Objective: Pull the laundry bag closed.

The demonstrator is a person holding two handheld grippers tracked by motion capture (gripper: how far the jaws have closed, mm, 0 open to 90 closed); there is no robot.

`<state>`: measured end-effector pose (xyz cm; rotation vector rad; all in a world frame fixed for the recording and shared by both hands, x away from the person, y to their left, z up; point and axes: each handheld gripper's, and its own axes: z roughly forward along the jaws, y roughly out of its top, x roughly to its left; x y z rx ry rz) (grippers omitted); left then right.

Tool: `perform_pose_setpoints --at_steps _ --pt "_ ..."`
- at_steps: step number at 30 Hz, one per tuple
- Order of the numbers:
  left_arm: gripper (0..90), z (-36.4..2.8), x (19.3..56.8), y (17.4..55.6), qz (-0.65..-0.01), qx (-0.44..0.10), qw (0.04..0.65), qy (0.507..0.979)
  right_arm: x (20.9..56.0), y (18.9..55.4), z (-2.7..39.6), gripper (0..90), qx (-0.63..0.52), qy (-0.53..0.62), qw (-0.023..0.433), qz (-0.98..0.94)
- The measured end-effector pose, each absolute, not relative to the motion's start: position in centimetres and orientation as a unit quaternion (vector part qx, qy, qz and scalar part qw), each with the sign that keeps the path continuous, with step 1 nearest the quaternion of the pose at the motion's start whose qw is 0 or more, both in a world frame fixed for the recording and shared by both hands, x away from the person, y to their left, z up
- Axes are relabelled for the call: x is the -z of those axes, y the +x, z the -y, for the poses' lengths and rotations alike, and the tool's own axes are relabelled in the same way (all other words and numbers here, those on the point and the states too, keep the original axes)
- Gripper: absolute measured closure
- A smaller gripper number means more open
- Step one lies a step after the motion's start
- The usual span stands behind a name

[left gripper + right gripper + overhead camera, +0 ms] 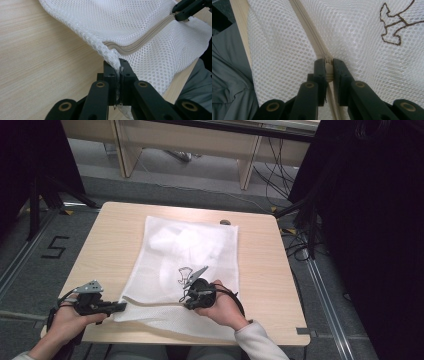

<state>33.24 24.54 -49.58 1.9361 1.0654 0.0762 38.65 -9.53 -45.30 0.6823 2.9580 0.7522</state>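
The left tongs point(119, 65) pinch the white mesh bag's point(130, 22) corner above the wooden table point(37, 62).

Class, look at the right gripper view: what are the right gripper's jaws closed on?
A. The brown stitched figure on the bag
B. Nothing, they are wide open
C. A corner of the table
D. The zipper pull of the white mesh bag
D: the right gripper is shut on the zipper pull, on the beige zipper line of the mesh bag.

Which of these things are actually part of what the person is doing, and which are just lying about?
In use: white mesh laundry bag; its zipper pull, pinched by the right gripper; left gripper, clamped on the bag's corner.
Lying about: small dark object on the wooden table; floor cables.
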Motion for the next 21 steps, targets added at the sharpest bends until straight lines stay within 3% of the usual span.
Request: perform_pose_setpoints --at_steps 21 --pt "85.6 -24.61 49.60 33.25 -0.430 -0.030 0.448 0.783 45.13 38.54 10.02 82.3 -0.236 0.221 0.009 -0.946"
